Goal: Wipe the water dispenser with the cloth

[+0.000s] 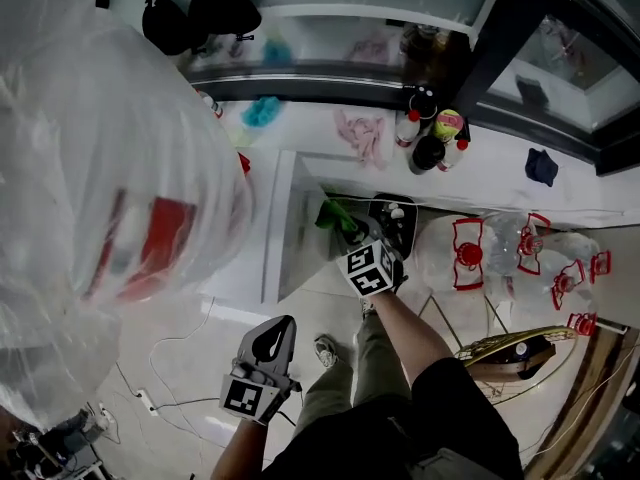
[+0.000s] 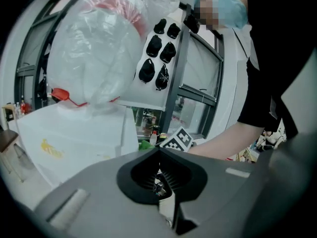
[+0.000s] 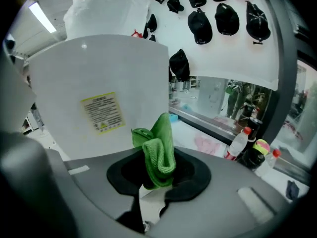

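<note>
Head view: grips a green cloth (image 1: 333, 214) in the right gripper (image 1: 352, 236) just right of centre, with the white water dispenser (image 1: 283, 230) at its nine o'clock; holds the left gripper (image 1: 272, 336) idle toward six o'clock. Left gripper view: shows jaws pressed together on nothing, dispenser at nine o'clock. Right gripper view: pinches the cloth fast, dispenser panel at ten o'clock, contact unclear. Risks dragging the loosely folded cloth free on a hard stroke, or snagging the plastic-wrapped bottle (image 1: 90, 168) on top.
</note>
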{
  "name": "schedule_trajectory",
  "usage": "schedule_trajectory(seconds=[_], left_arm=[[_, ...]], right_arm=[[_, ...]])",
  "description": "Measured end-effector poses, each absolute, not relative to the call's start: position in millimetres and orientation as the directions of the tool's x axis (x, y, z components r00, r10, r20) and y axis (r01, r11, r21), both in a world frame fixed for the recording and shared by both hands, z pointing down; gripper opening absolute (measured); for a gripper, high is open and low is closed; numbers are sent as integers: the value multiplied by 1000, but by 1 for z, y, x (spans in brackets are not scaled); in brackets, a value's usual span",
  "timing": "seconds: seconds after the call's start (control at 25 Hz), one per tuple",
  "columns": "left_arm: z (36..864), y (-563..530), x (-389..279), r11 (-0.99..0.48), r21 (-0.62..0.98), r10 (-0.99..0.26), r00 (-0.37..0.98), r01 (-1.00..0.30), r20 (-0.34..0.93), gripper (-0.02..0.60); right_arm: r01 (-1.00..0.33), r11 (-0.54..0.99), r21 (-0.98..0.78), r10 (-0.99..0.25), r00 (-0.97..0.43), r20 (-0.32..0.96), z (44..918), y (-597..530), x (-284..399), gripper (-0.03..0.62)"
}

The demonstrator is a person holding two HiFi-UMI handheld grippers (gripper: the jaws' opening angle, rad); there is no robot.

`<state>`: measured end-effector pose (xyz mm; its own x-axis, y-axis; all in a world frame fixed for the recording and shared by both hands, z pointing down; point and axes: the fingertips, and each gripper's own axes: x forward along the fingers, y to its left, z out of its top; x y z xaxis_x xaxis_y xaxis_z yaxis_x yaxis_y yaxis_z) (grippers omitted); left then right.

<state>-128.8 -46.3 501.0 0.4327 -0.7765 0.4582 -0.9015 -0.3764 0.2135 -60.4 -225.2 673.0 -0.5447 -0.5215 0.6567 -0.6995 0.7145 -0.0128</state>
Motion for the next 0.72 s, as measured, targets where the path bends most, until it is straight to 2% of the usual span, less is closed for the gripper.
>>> schedule_trajectory(seconds=[0.36, 0.72], left_arm=[[503, -25, -117, -476, 179, -739, 502, -861, 449, 2], [509, -12, -110, -488, 175, -724, 508, -855, 466, 2]], right_arm=[[-642, 760, -98, -432, -612, 663, 694, -83, -69, 94], [-560, 822, -104, -354, -645, 677, 713, -73, -112, 94]])
